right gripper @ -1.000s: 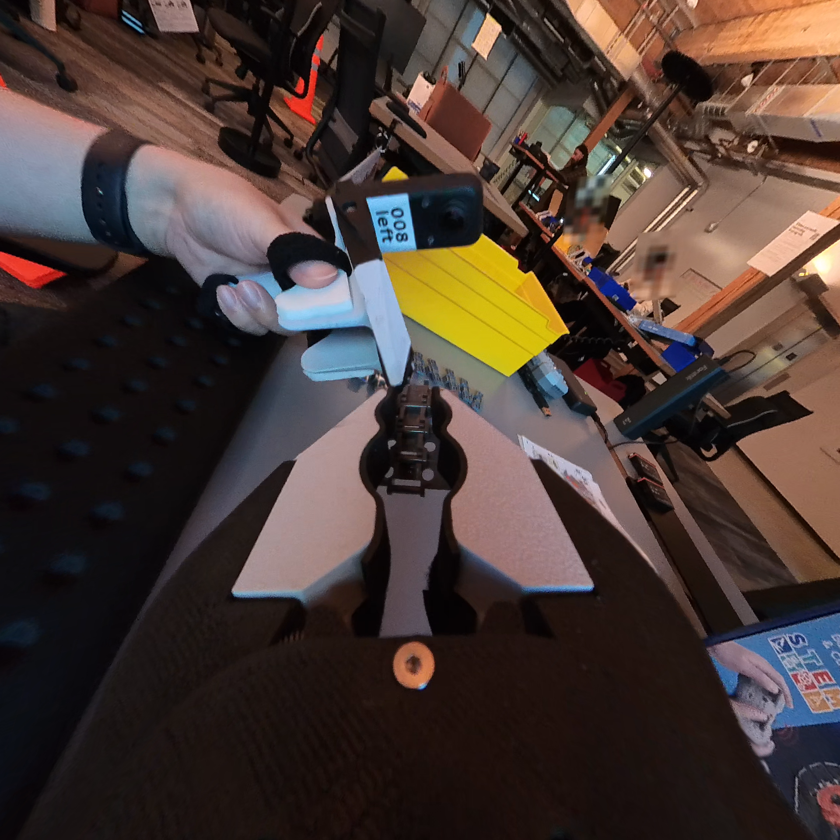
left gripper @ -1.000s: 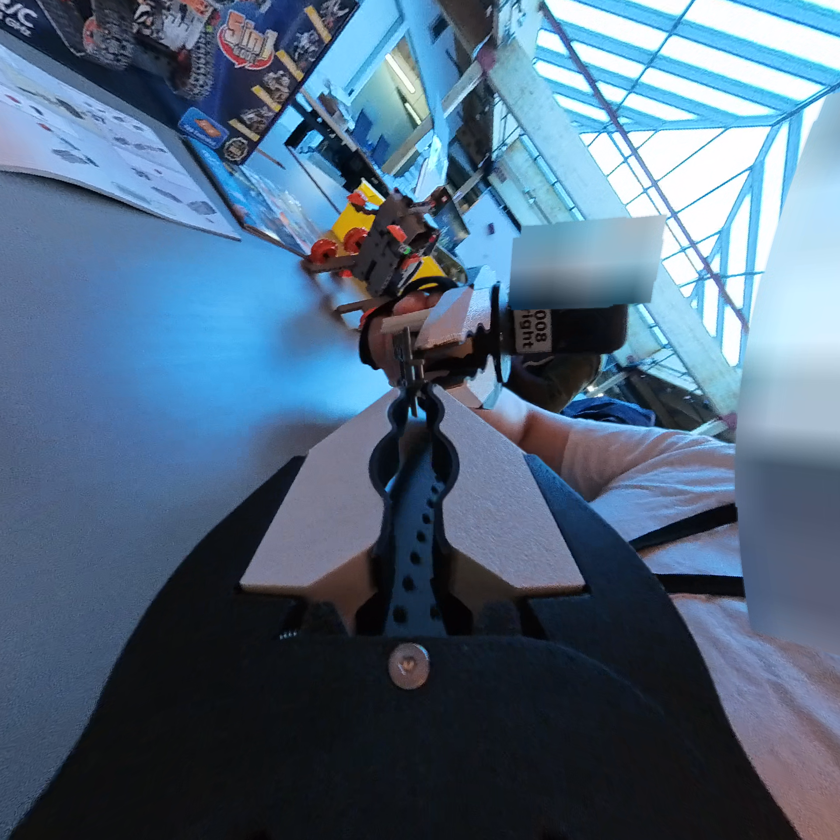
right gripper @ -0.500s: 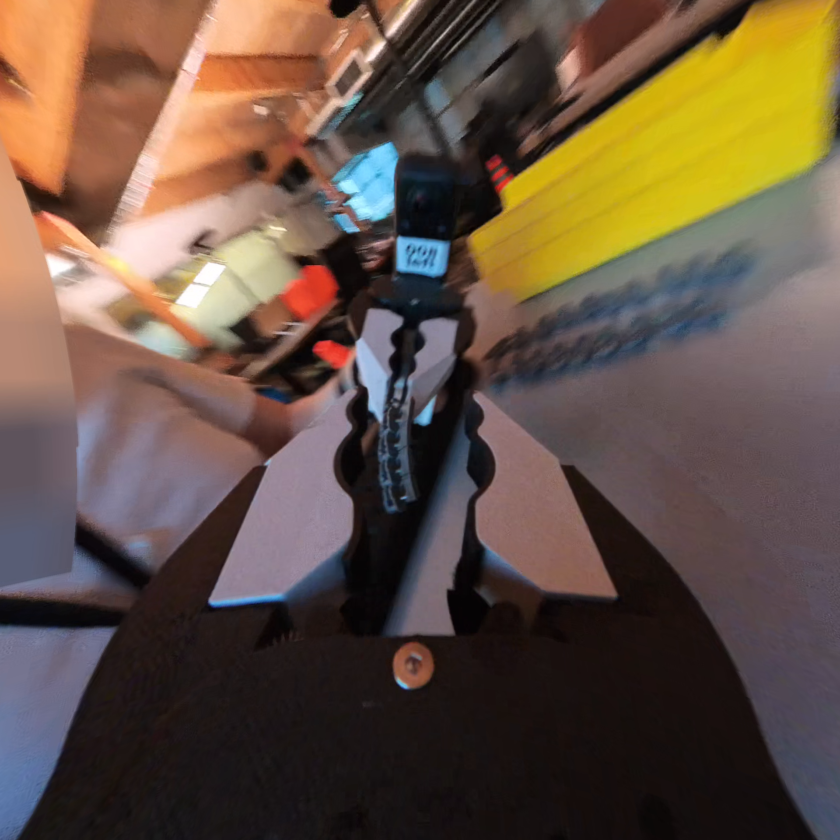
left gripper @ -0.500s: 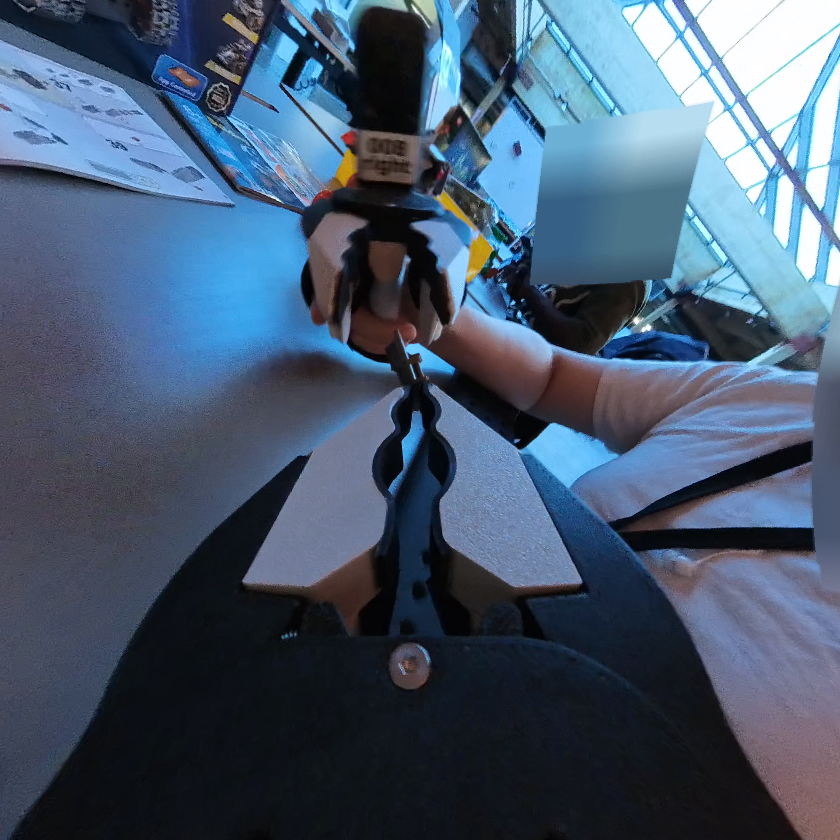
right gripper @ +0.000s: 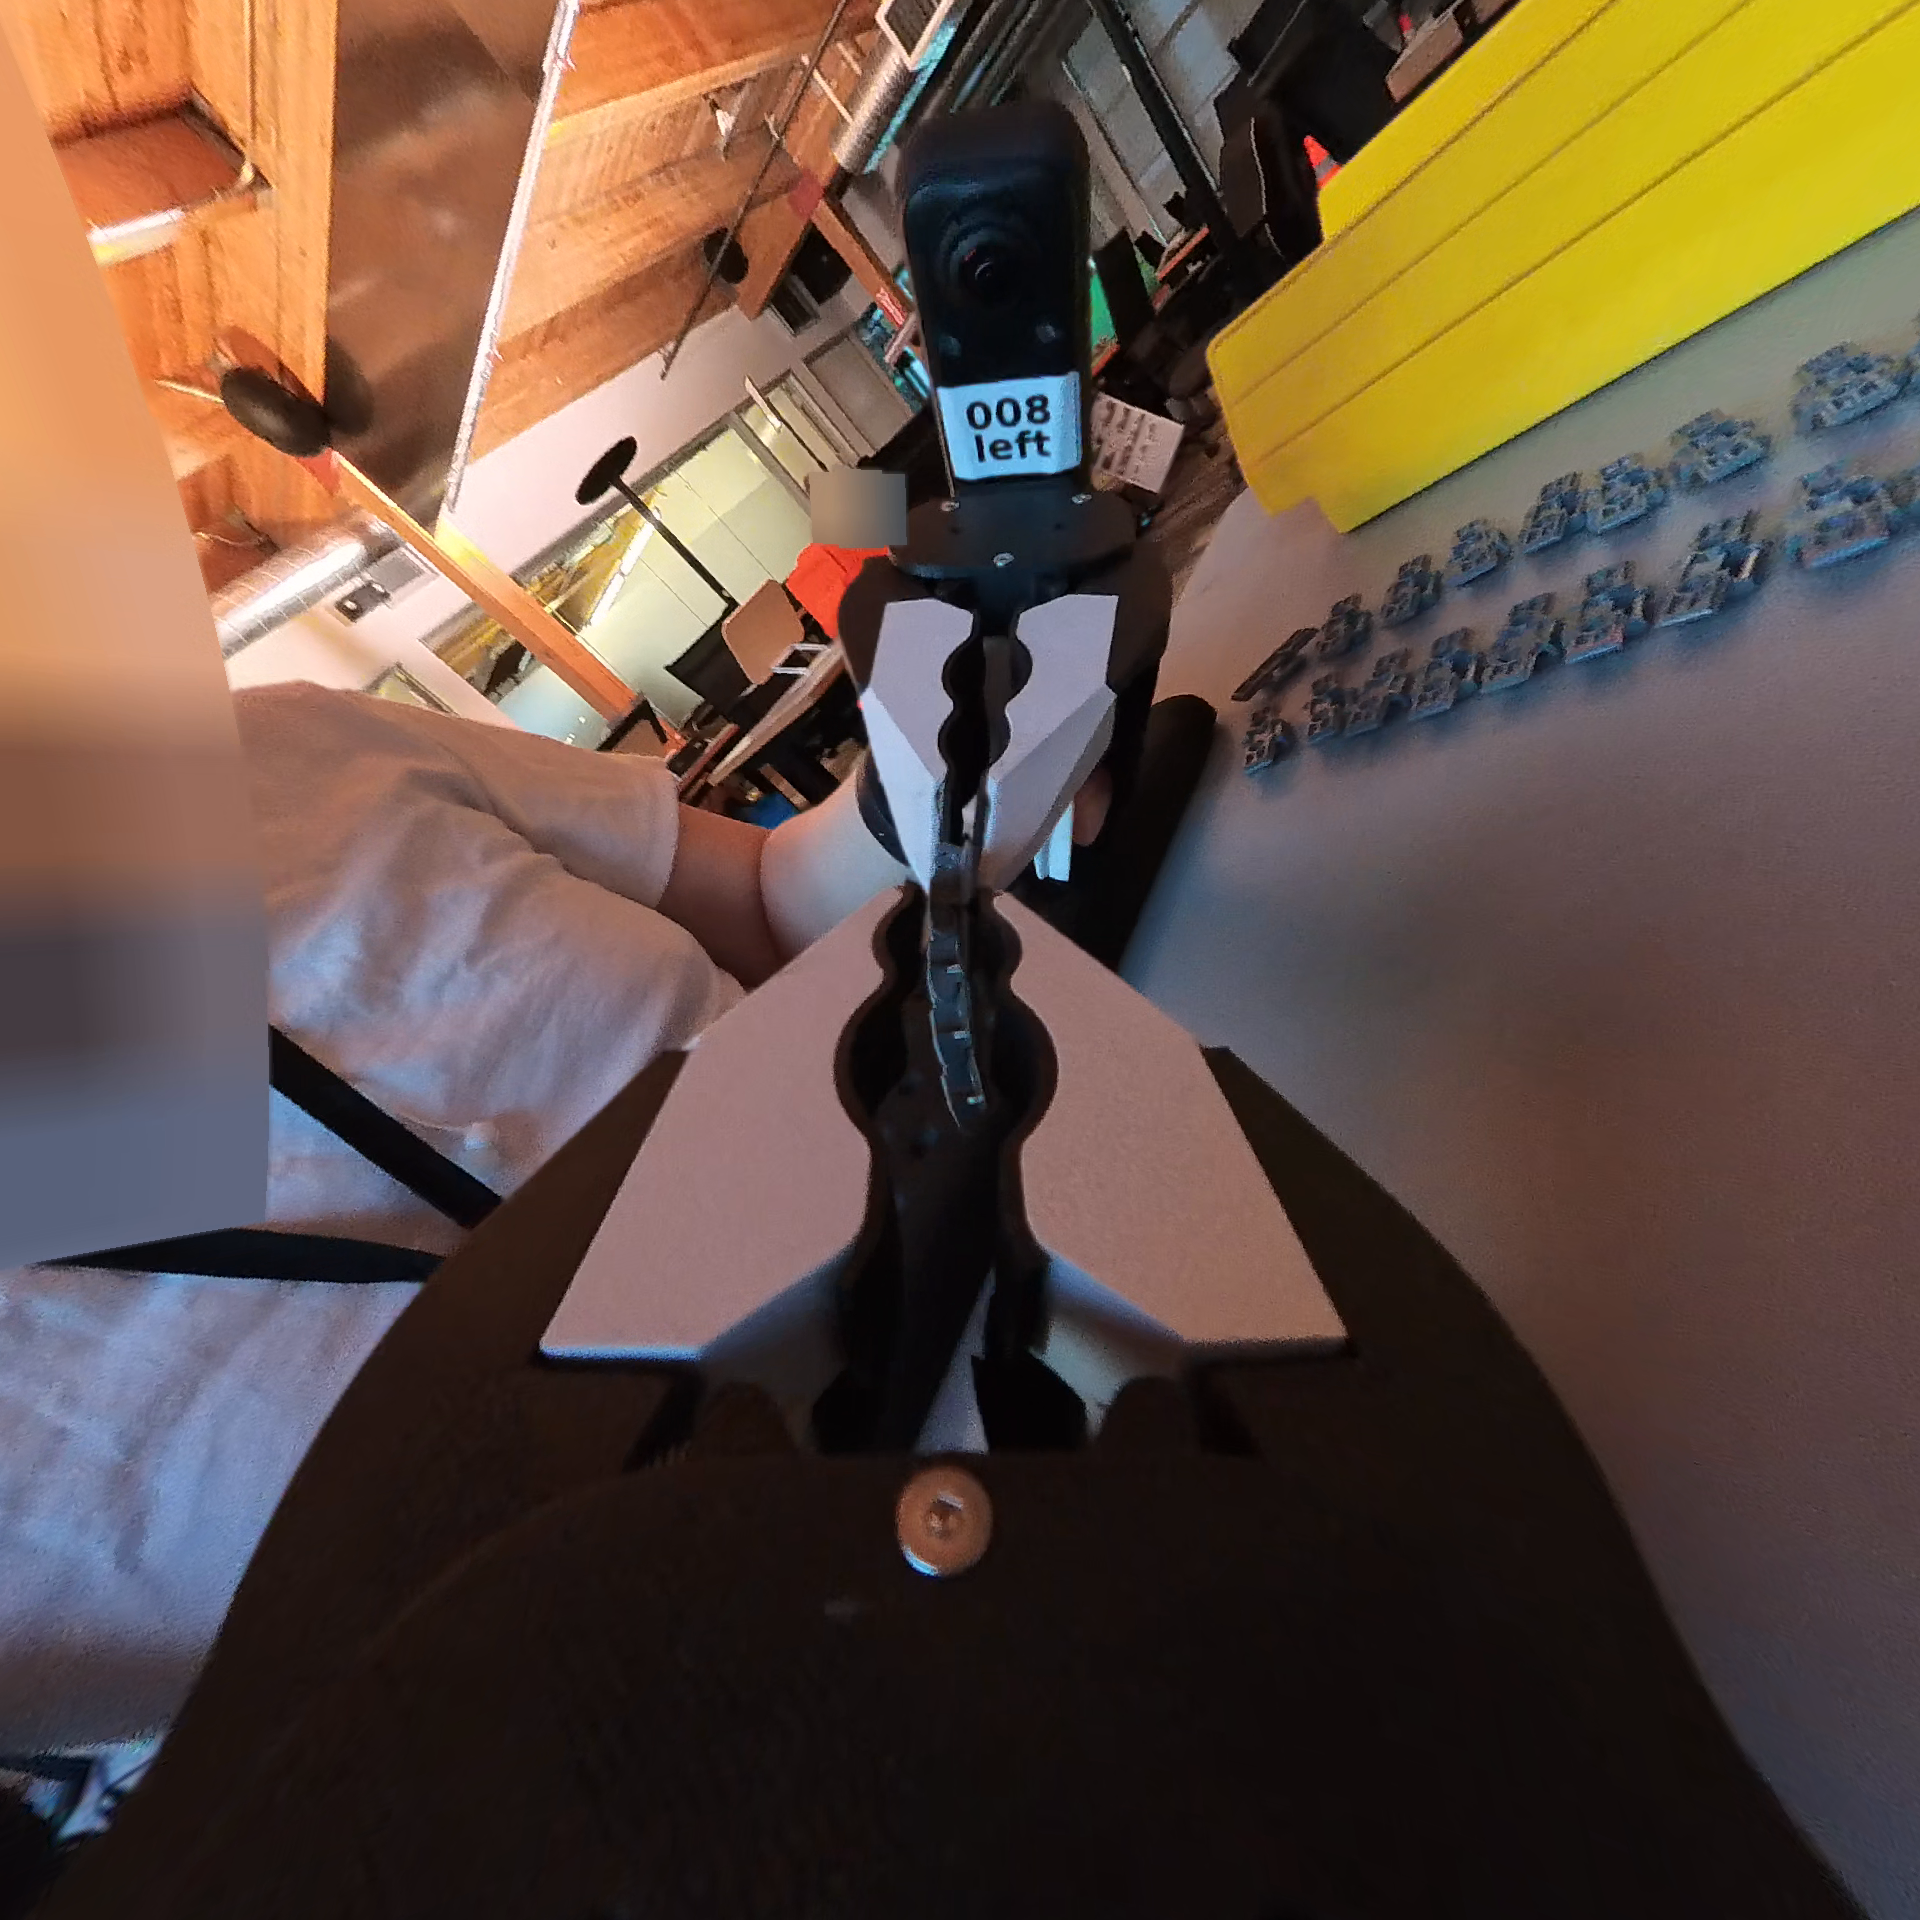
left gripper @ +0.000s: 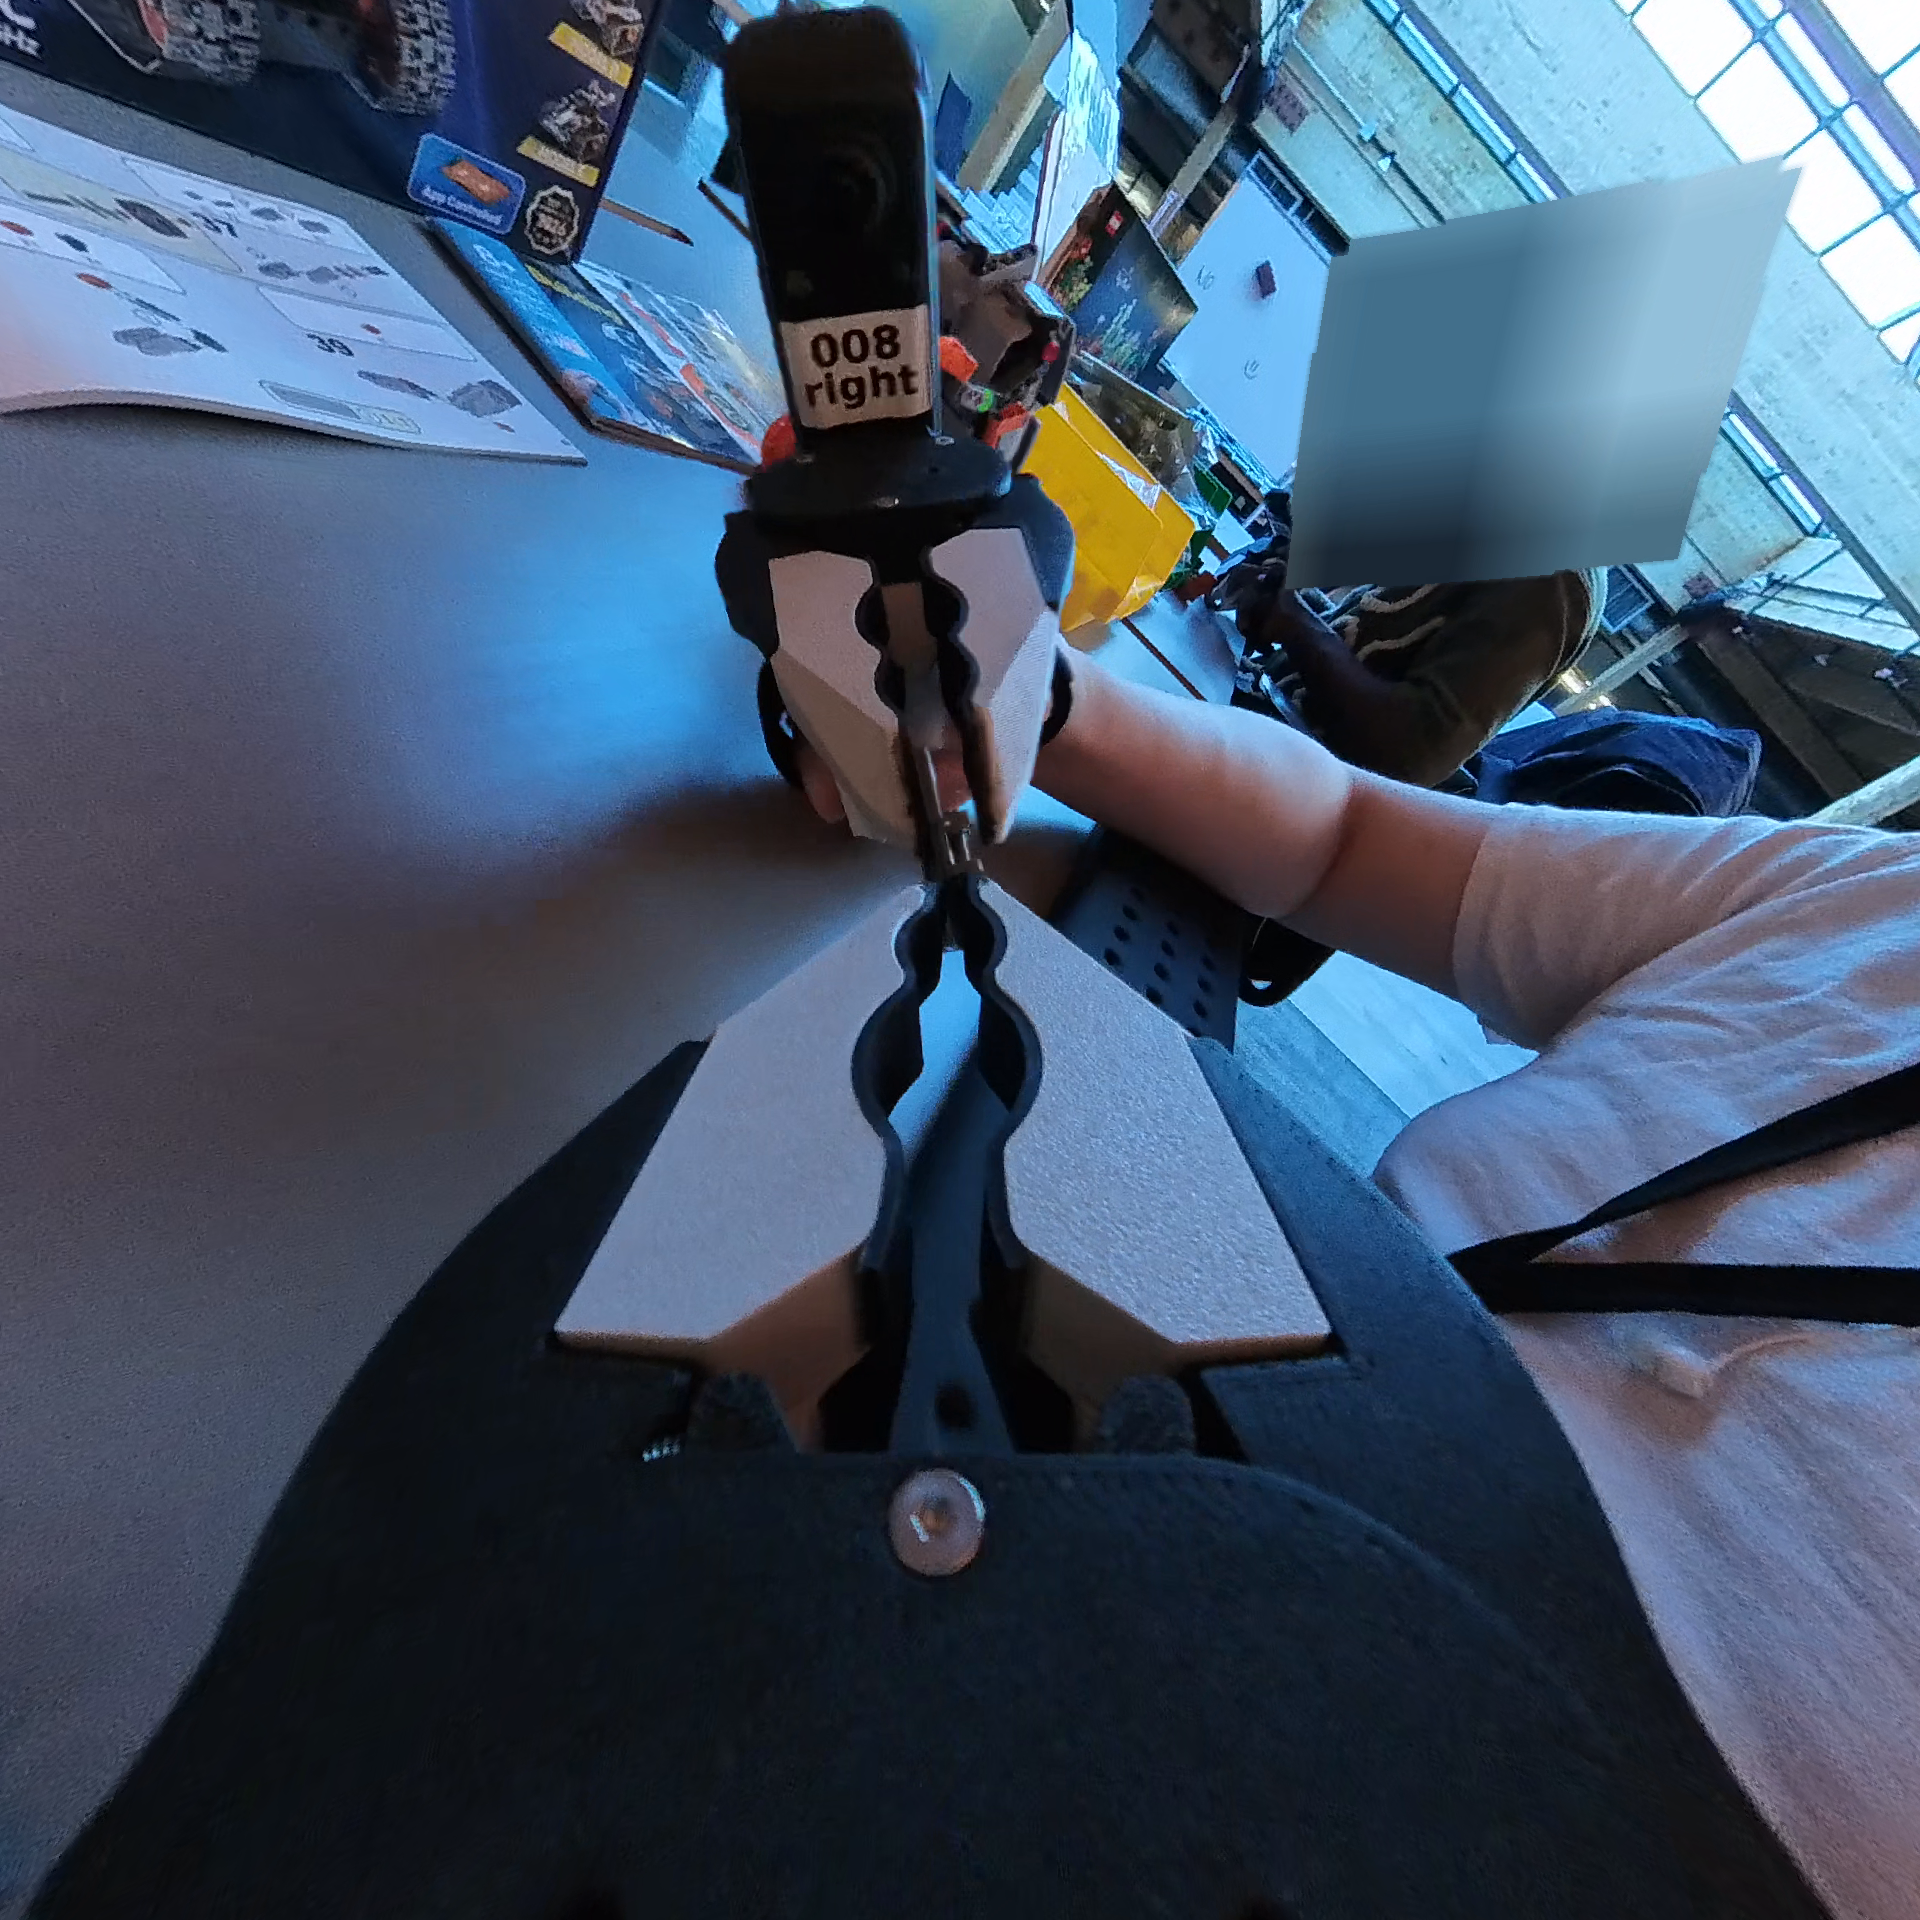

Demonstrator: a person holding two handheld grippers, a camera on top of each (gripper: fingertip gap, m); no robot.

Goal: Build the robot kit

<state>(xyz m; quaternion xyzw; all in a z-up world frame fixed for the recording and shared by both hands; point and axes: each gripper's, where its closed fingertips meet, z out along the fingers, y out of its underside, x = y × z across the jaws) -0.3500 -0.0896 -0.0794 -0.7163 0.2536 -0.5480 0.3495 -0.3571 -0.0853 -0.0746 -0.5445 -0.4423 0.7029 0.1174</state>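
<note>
My left gripper is shut on a small dark track link that sticks out past its tips. My right gripper is shut on a short strip of dark grey track links lying between its fingers. The two grippers face each other tip to tip above the grey table. The link and the strip's end meet between them. The right gripper also shows head on in the left wrist view. The left gripper shows likewise in the right wrist view. A person's hands hold both.
Rows of several loose track links lie on the table beside a yellow bin. An open instruction booklet, a toy box and a part-built toy vehicle stand farther off. A black perforated plate lies at the table edge. The tips of both grippers are at nearly the same place. Both grippers' tips are roughly 30 centimetres from the part-built toy vehicle.
The right gripper has turned from side-on to face the left gripper head on and come closer. The two sets of fingertips now meet with the track pieces between them.
</note>
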